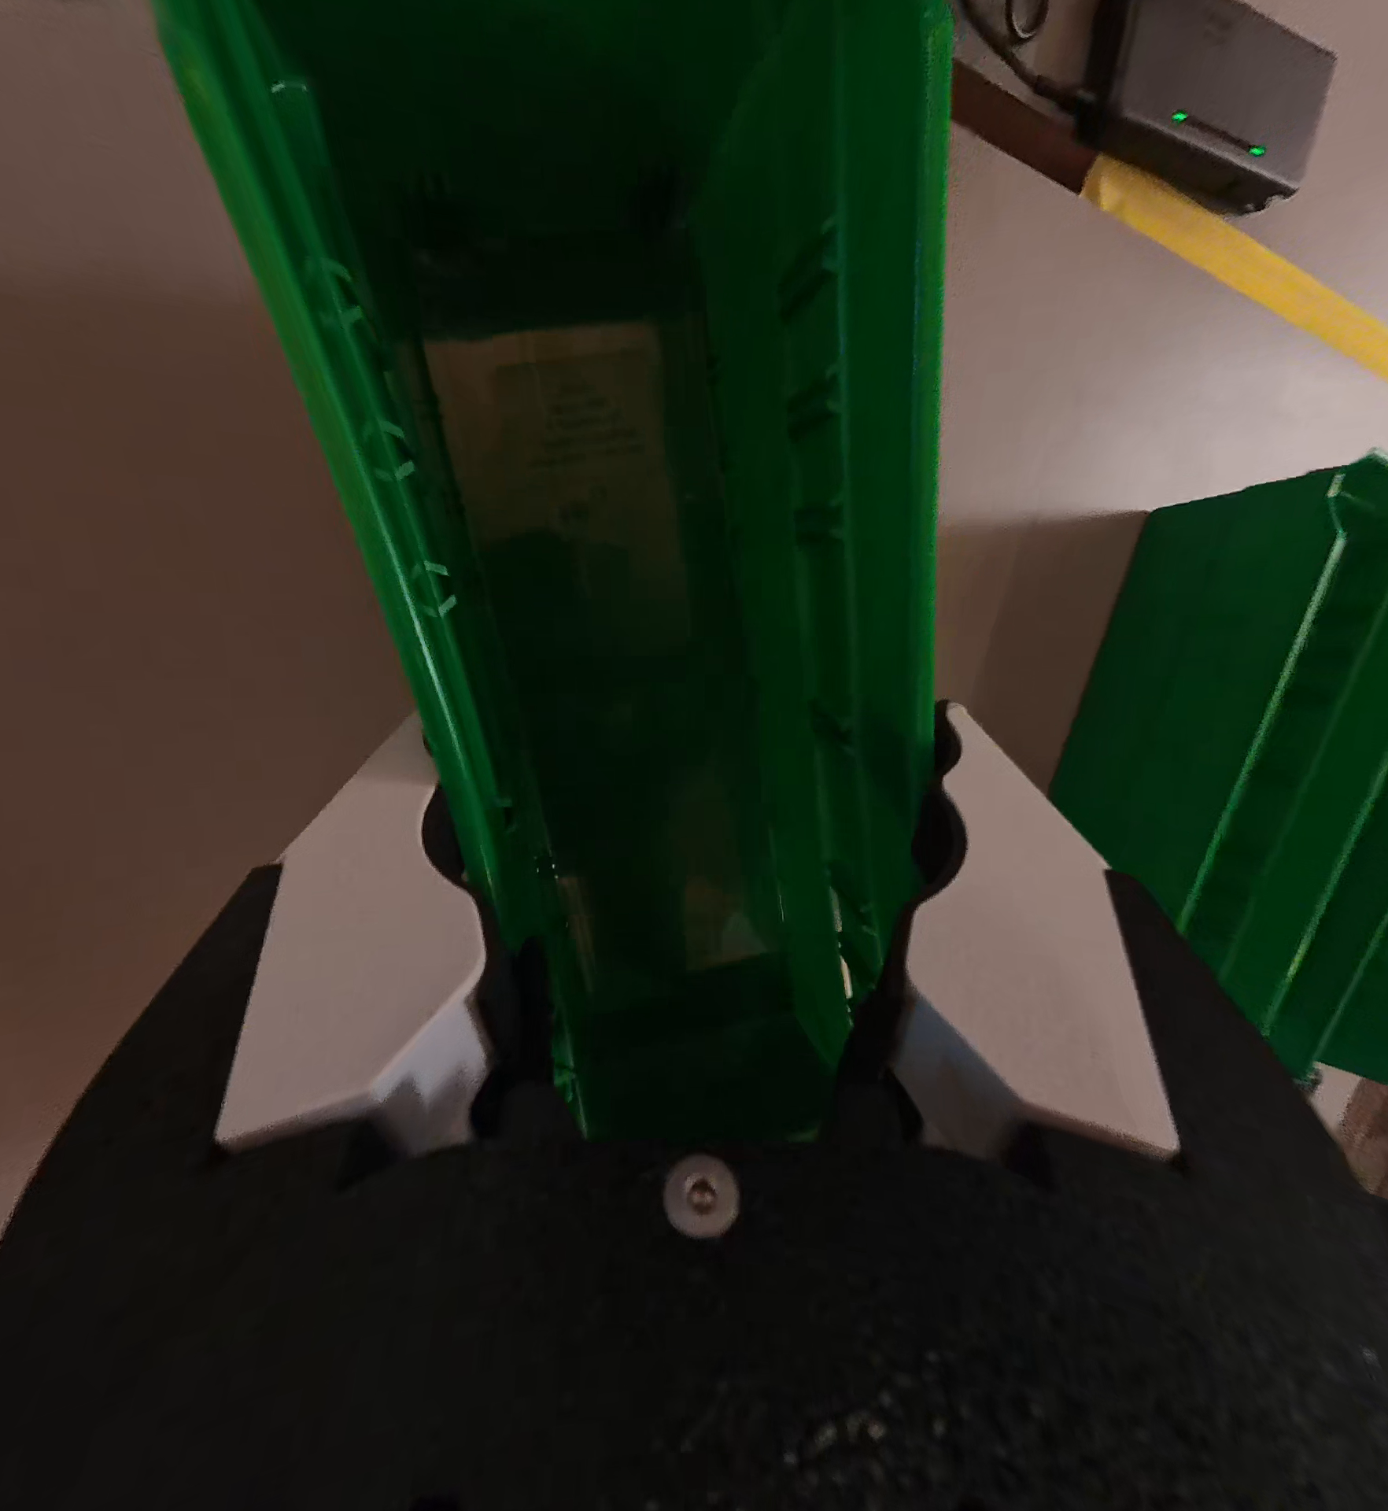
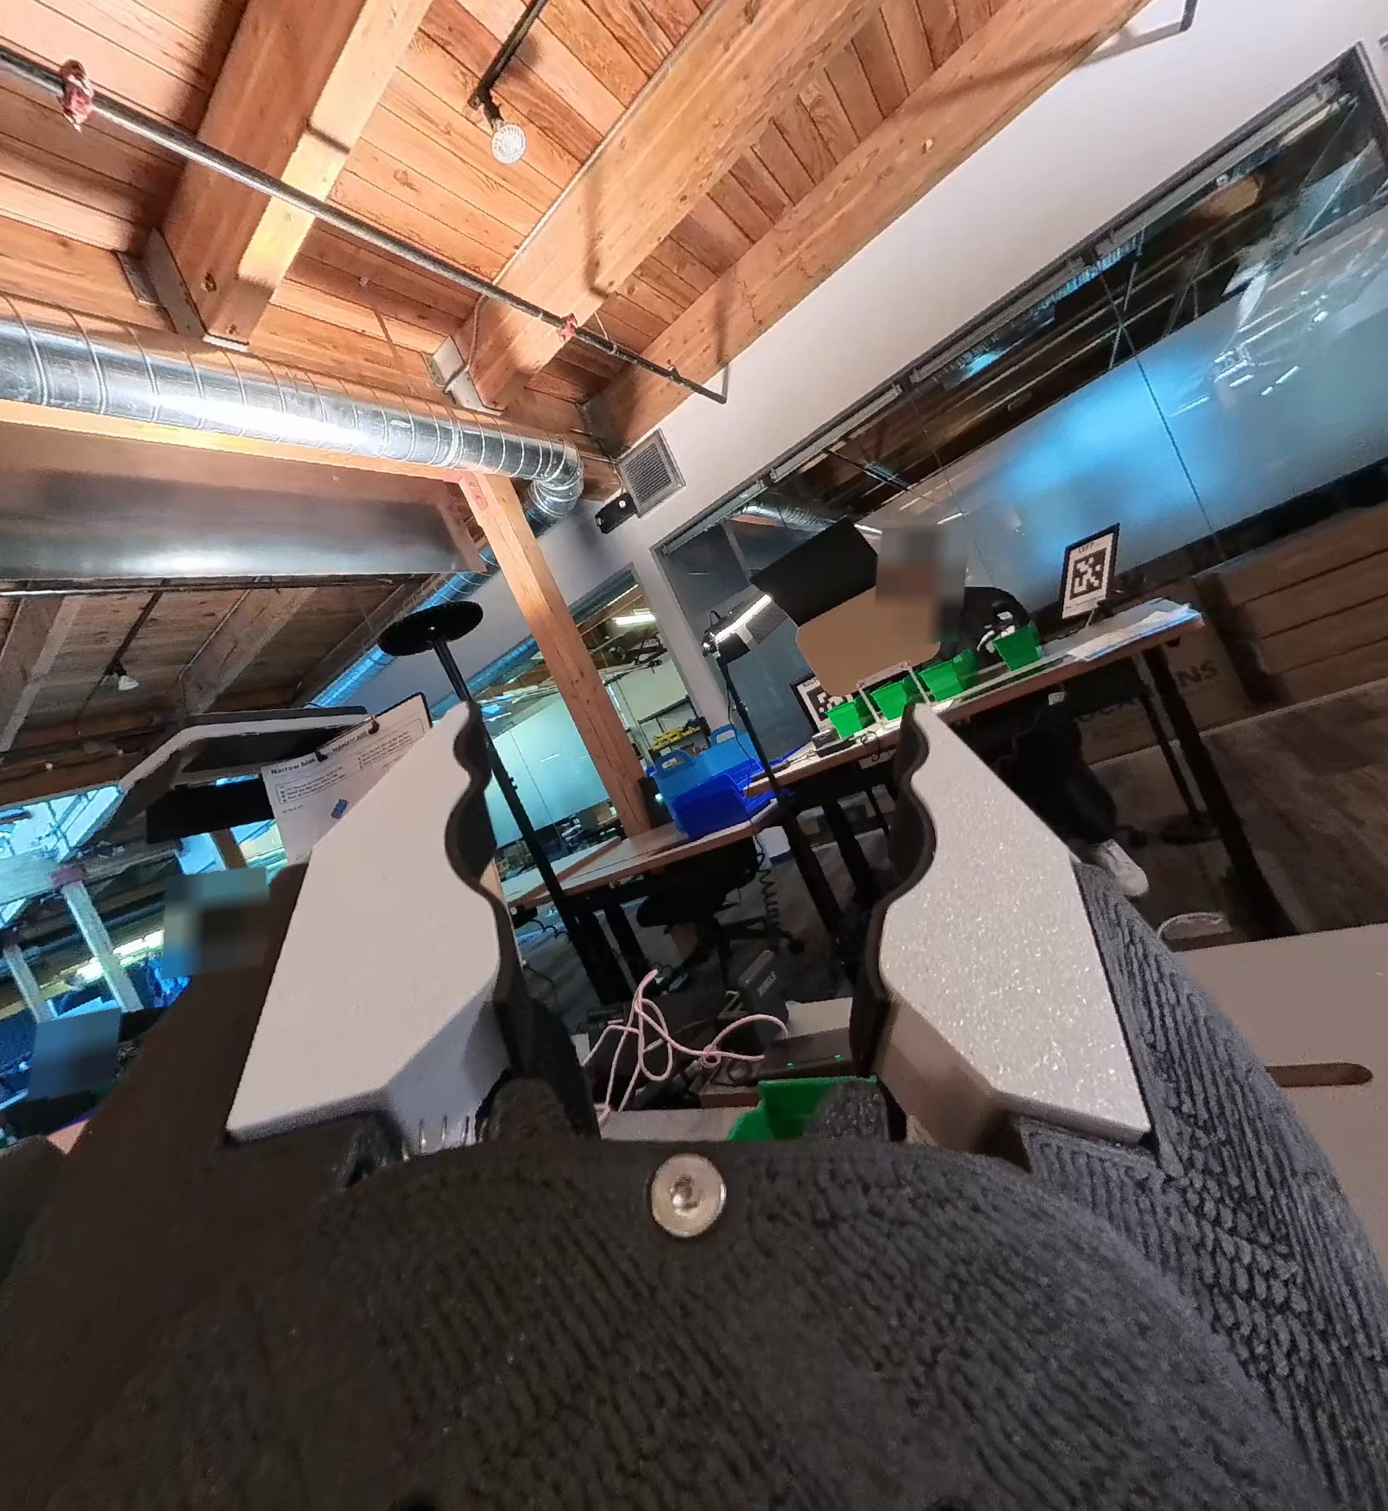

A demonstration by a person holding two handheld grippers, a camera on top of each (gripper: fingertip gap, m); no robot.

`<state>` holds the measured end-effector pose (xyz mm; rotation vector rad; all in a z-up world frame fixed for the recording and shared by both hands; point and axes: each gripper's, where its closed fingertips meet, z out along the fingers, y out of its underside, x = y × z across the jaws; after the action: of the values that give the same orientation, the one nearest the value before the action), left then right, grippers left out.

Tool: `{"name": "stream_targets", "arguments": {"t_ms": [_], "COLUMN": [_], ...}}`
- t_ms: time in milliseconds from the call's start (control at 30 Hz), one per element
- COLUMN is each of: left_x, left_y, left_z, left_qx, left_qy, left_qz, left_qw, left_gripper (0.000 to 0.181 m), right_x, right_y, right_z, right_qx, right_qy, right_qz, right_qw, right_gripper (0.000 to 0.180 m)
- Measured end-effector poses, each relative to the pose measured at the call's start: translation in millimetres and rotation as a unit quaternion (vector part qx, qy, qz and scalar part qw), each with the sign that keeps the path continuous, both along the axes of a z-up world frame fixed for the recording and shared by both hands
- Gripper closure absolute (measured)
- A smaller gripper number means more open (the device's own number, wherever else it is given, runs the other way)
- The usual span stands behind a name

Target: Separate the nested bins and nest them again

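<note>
Between the left gripper's point(image 1: 687, 826) clenched fingers point(image 1: 445, 842) sits a long green bin point(image 1: 593, 490), reaching away above the pale tabletop point(image 1: 102, 409). Right of that bin stands a second green bin point(image 1: 1263, 777). The right gripper point(image 2: 687, 809) is spread, grasping nothing, tilted toward the wooden ceiling point(image 2: 511, 204).

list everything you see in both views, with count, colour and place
held bin: 1, green, between left tool's fingers
second bin: 1, green, right of held bin
tape: 1 strip, yellow, upper right, left view
box: 1, dark grey, green lights, top right, left view
small bins: several, green, on far desk
blue bins: a few, nearer desk
duct: 1, silver, under wooden ceiling
left tool: shut on held bin
right tool: open, empty, tilted upward
</note>
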<state>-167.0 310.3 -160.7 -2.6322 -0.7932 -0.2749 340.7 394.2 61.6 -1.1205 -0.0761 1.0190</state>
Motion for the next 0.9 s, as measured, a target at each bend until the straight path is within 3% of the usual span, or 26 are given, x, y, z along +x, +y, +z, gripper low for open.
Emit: {"name": "stream_targets", "arguments": {"t_ms": [300, 367, 433, 467, 633, 767, 900], "left_x": [-10, -12, -8, -7, -7, 80, 205], "left_y": [6, 4, 5, 10, 35, 71, 89], "left_z": [-27, -36, -43, -42, 1, 22, 0], "left_qx": [-0.016, -0.027, -0.020, -0.006, 0.063, 0.110, 0.075], "left_qy": [0.030, 0.036, 0.027, 0.024, 0.092, 0.030, -0.063], "left_qz": [0.007, 0.006, 0.011, 0.011, -0.013, -0.106, -0.225], "left_qw": [0.999, 0.999, 0.999, 1.000, 0.994, 0.988, 0.969], "left_gripper": [0.067, 0.059, 0.039, 0.022, 0.021, 0.021, 0.021], "right_x": [-3, -5, -7, -8, -15, -16, -16], "right_y": [1, 2, 1, 0, 0, 4, 9], "right_z": [1, 0, 0, 1, -1, -4, -10], "right_qx": [0.009, 0.006, 0.005, 0.005, 0.000, -0.005, -0.020], "right_qy": [0.003, 0.003, 0.003, 0.002, -0.008, -0.011, -0.016], "right_qz": [0.006, 0.010, 0.015, 0.018, 0.028, 0.022, 0.025], "right_qw": [1.000, 1.000, 1.000, 1.000, 1.000, 1.000, 0.999], "right_gripper": [0.085, 0.085, 0.084, 0.084, 0.083, 0.082, 0.081]}}
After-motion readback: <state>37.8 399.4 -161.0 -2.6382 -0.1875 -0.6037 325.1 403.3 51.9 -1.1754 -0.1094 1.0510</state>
